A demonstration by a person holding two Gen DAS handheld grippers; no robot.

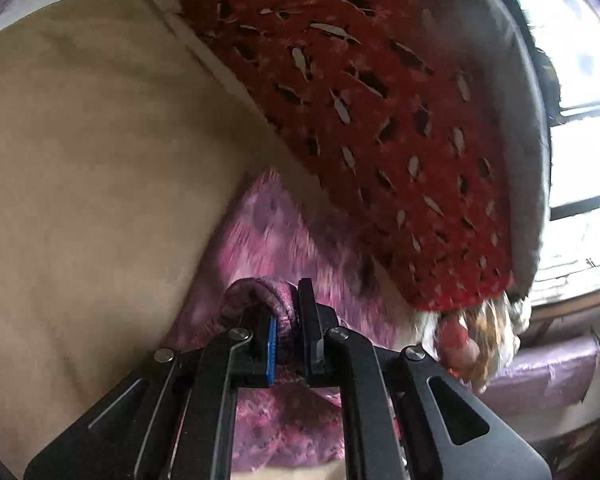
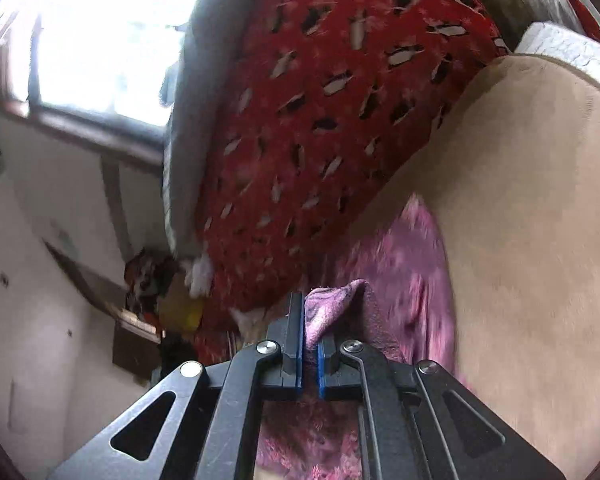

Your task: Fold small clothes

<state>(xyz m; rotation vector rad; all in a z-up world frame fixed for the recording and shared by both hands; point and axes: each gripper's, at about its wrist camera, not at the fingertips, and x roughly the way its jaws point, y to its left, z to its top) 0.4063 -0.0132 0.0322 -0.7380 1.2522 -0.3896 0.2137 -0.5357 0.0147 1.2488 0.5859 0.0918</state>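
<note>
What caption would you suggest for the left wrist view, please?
Left gripper pinches a pink garment above the beige sheet.

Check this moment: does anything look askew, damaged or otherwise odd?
Nothing looks damaged or spilled. The left gripper and right gripper each have their jaws shut on a bunched edge of the pink-purple mottled fleece garment, over the plain beige sheet. Motion blur hides finer detail.
</note>
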